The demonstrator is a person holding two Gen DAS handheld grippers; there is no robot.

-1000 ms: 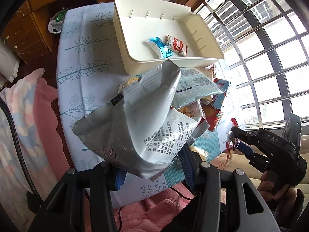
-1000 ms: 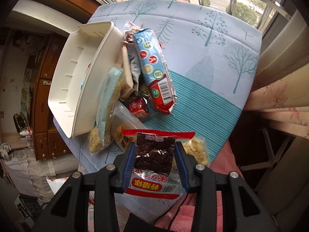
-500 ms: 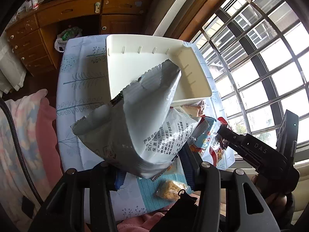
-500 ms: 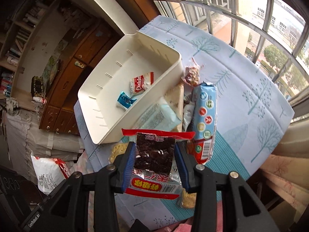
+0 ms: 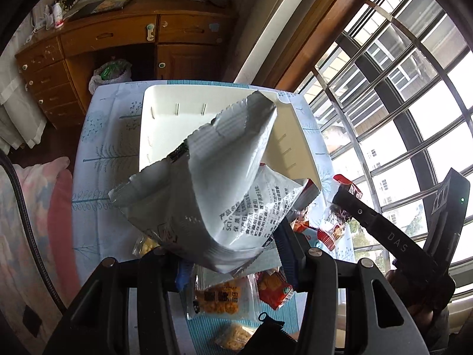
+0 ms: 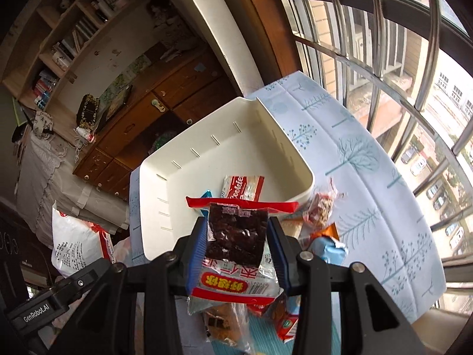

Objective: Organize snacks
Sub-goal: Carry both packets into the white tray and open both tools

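My left gripper [image 5: 229, 254] is shut on a large silver snack bag [image 5: 212, 183], lifted above the table and hiding much of the white tray [image 5: 298, 148]. My right gripper [image 6: 235, 245] is shut on a red-edged packet of dark dried fruit [image 6: 235, 230], held near the tray's [image 6: 153, 207] front rim. Inside the tray lie a red-and-white cookie packet [image 6: 242, 188] and a small blue packet [image 6: 207, 193]. The right gripper also shows at the right of the left wrist view, packet [image 5: 340, 216] in its jaws.
Loose snack packets [image 5: 221, 298] lie on the tree-print tablecloth [image 6: 369, 177] below both grippers. A wooden cabinet [image 5: 118, 47] stands behind the table, barred windows [image 5: 399, 103] to the right. A pink blanket [image 5: 26, 236] lies left of the table.
Both grippers have risen and tilted up with their packets, so the tray sits lower and nearer in view. The right gripper has rolled, and the tray now faces it squarely.
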